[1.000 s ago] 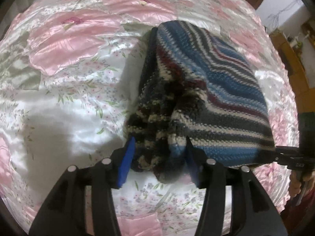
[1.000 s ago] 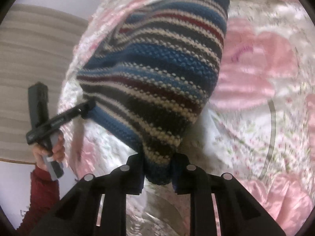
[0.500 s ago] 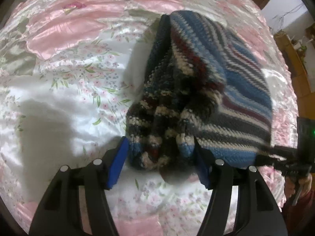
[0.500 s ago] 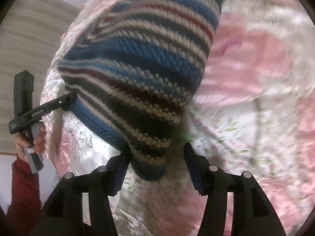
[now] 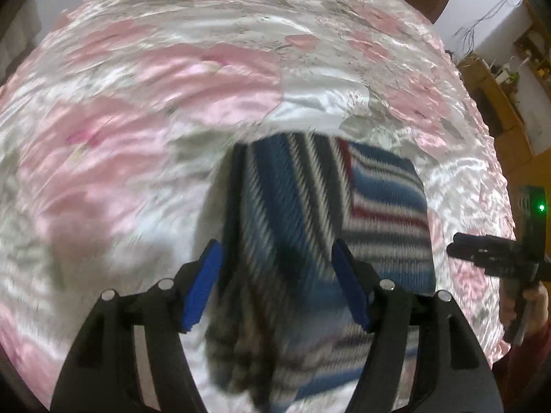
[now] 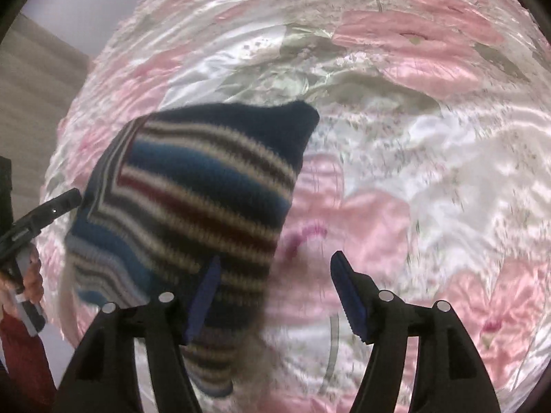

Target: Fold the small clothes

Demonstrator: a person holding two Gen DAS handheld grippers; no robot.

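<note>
The bed, under a shiny pink floral cover, fills both views. On it lies the knit, a small striped piece in blue, cream, dark red and charcoal, folded over itself so one layer's stripes run across the other's. It rests loose on the cover, held by nothing.

The left gripper hangs over the knit's near end with its jaws wide apart and the cloth below the blue pads, apparently untouched. The right gripper is likewise spread wide, just beside the knit's edge, with only bedcover between its pads. Both views are blurred, so fine contact cannot be judged.

The risk from here is in the cover. It looks slippery, and a thick springy knit may creep or unfold on it once left alone. A pad catching the loose fringed end while pulling away would drag the top layer askew. A regrasp that pinches one layer only would peel the fold open
</note>
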